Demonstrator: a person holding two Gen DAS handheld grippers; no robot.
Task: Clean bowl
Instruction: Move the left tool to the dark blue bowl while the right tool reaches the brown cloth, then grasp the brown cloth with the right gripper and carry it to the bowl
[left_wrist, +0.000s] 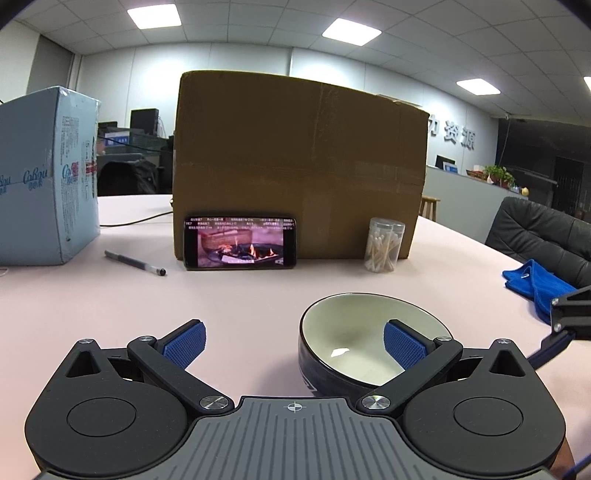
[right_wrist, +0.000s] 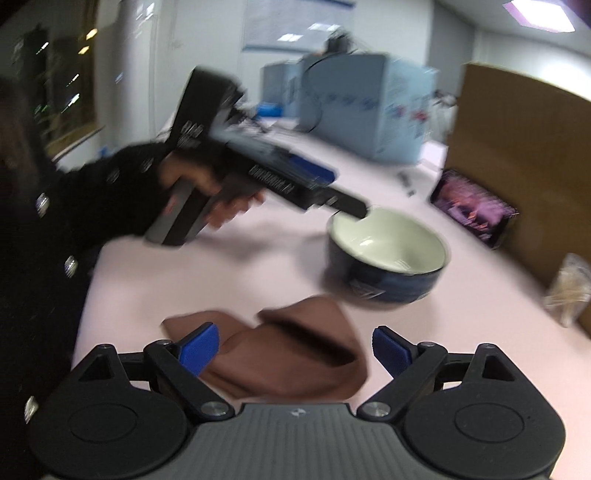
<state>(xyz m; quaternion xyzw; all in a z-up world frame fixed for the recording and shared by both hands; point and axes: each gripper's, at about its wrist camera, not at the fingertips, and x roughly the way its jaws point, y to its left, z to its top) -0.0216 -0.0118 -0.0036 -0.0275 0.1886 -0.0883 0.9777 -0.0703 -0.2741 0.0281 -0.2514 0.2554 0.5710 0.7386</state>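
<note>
Two hand-held grippers, both with jaws spread wide.

Left gripper (left_wrist: 294, 345): blue pads far apart, right-side pad (left_wrist: 404, 345) over the bowl's (left_wrist: 343, 332) inside; gripped by a bare hand (right_wrist: 218, 192) in a dark sleeve. Right gripper (right_wrist: 295, 349): jaws parted, nothing between the pads, view motion-blurred.

Wide bare stretch of pink table (left_wrist: 92, 314) left of bowl (left_wrist: 354, 332), open to approach. Back blocked by cardboard box (left_wrist: 299, 162) with phone (left_wrist: 240, 242) leaning on it, swab jar (left_wrist: 384, 245) beside. Pen (left_wrist: 135, 263) and blue carton (left_wrist: 44, 177) far left. Blue cloth (left_wrist: 535, 288) right. Brown cloth (right_wrist: 291, 354) near bowl's front.
</note>
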